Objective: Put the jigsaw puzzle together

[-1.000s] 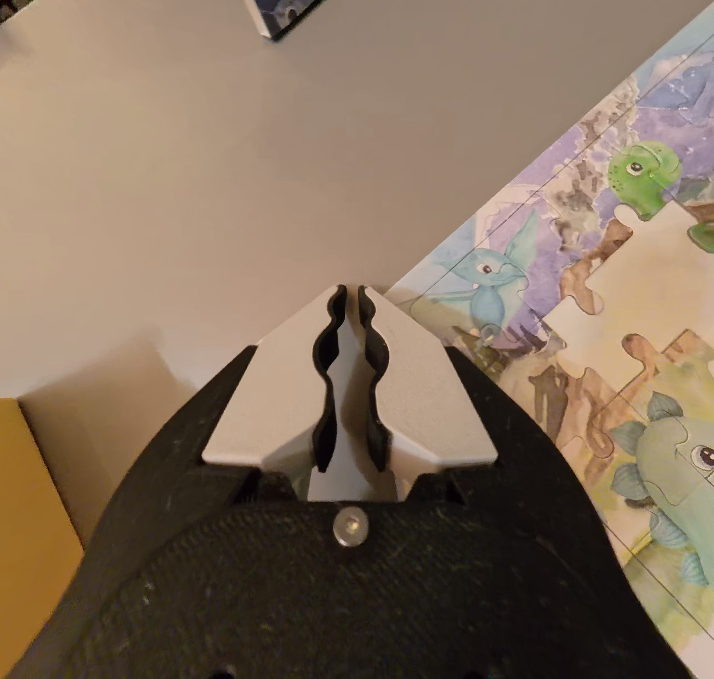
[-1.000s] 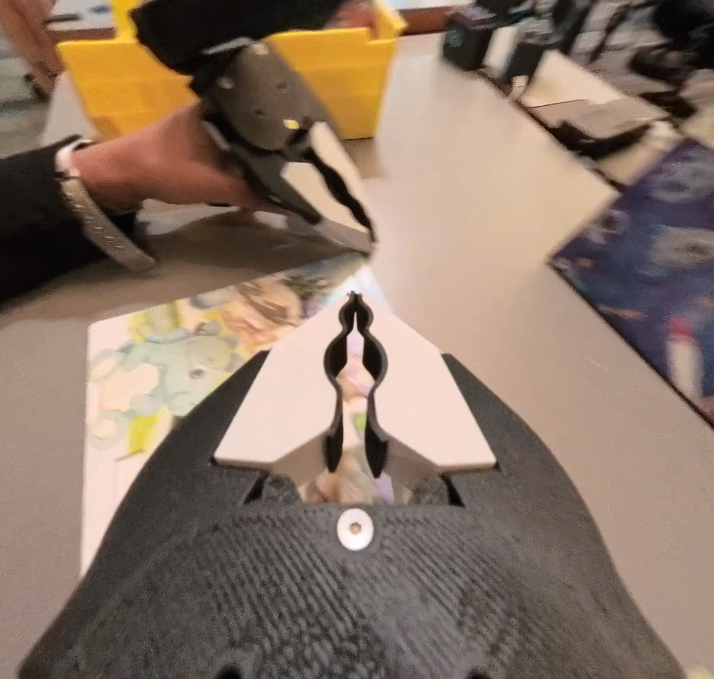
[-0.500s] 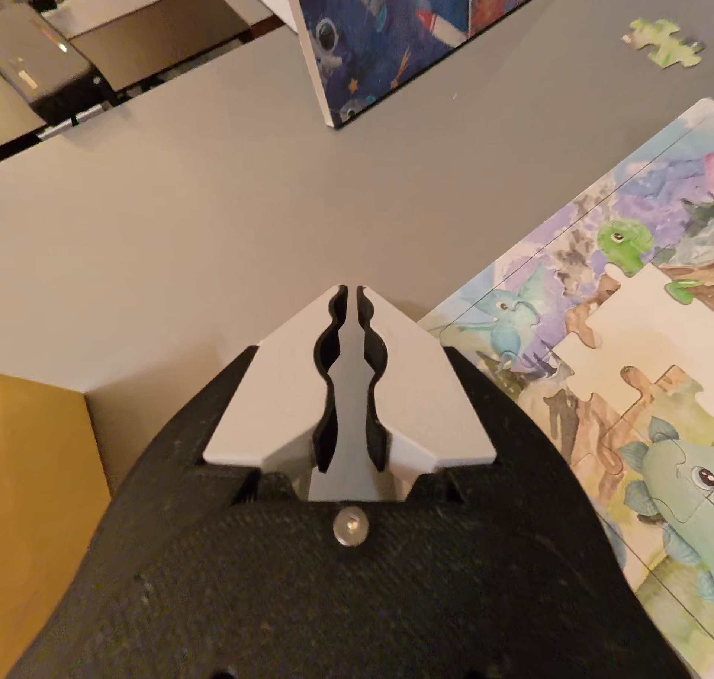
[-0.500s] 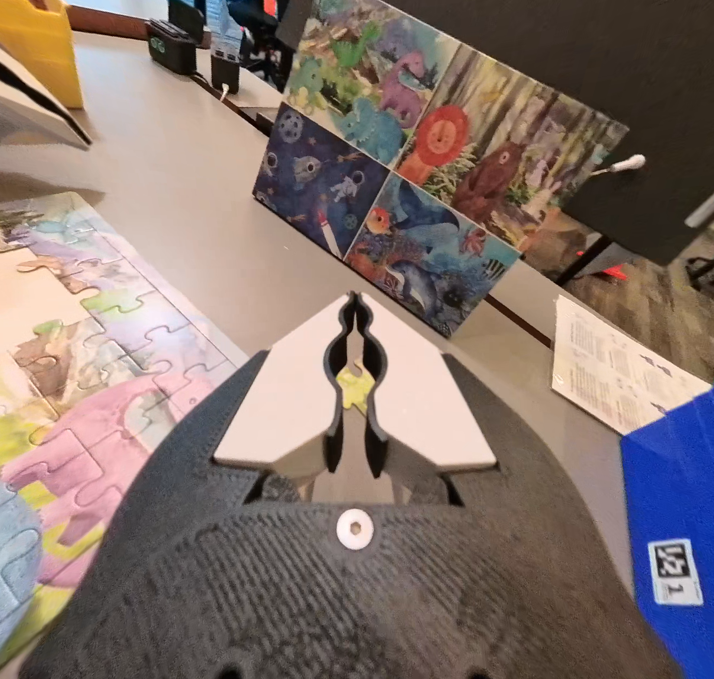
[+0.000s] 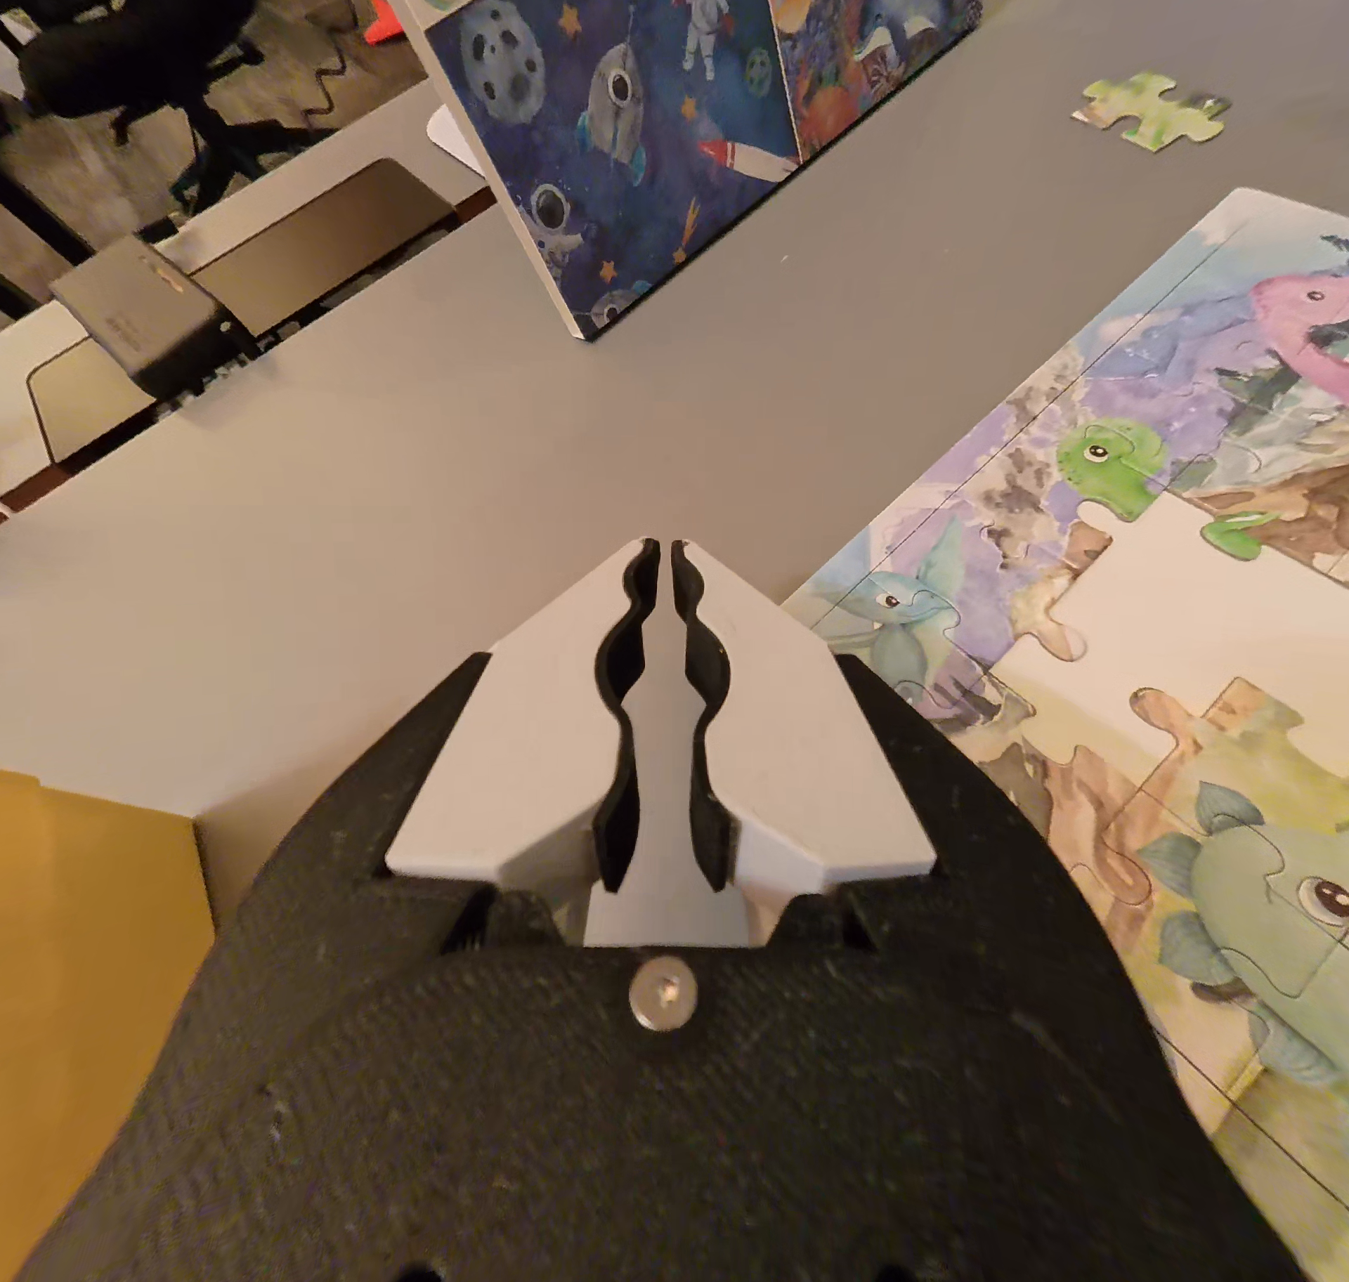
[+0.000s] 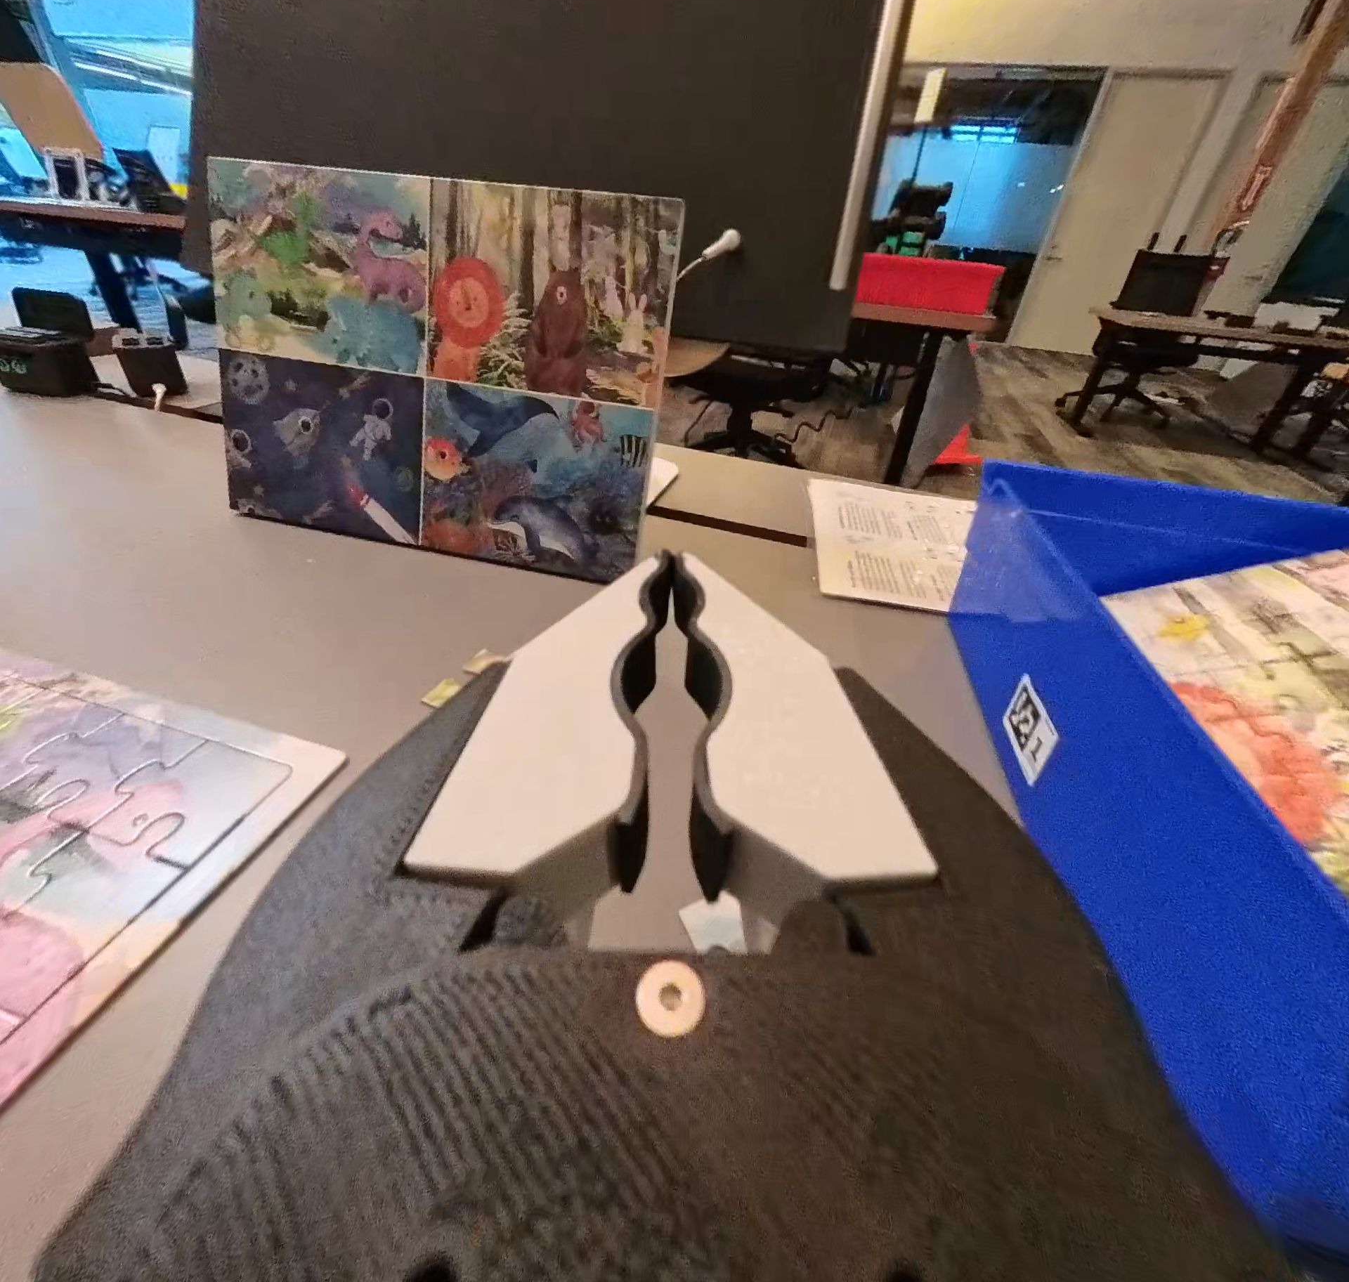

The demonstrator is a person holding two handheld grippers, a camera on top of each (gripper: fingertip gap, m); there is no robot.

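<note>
Both my jaws are nearly clenched and empty. My right gripper (image 6: 670, 559) has swung away from the puzzle board (image 5: 1139, 634) toward the loose green piece (image 5: 1153, 108), far right: fetching it seems next.

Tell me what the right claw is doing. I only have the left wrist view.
Observer: The right claw is shut and empty, above the table.
Operator: Anything to its right?
Observer: A blue bin with another puzzle board lying inside it.
Operator: Any loose pieces I can't see?
Observer: What looks like a pale blue piece shows on the table through the gap at the base of the right claw's fingers.
</note>
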